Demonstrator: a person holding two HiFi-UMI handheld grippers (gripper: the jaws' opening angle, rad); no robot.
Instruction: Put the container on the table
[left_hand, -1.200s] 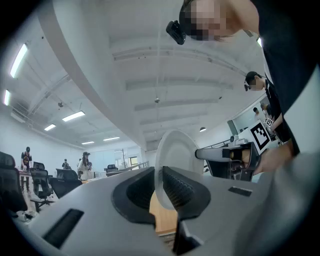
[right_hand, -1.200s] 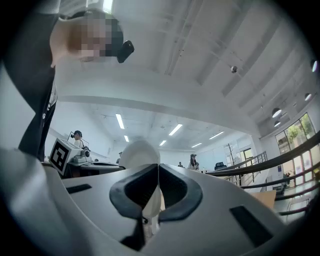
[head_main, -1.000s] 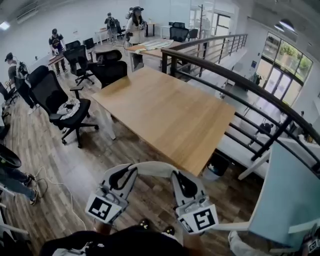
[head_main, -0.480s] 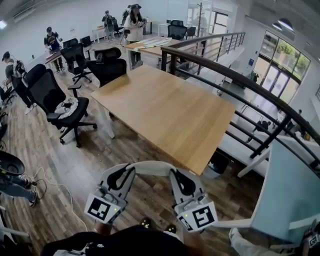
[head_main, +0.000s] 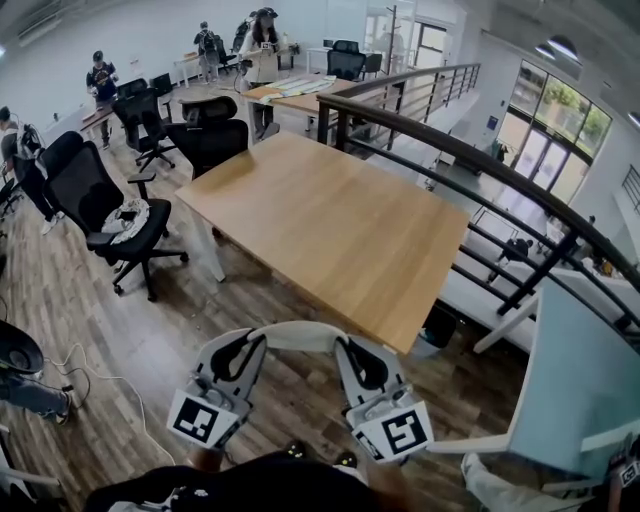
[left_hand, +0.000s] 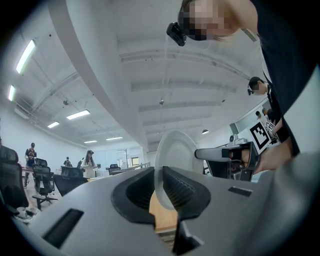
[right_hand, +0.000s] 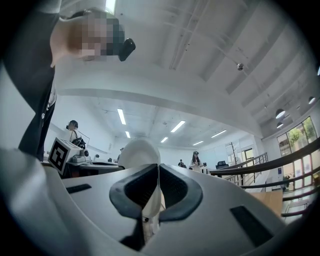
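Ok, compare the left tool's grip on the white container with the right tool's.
The left tool clamps the container's left end; the right tool clamps its right end. The left tool's jaws stand slightly apart around the thin rim; the right tool's jaws look pressed almost together on it. Both are shut on the container, holding it short of the wooden table.

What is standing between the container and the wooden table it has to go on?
Nothing visible. Only open floor lies between the container and the table, whose top looks bare.
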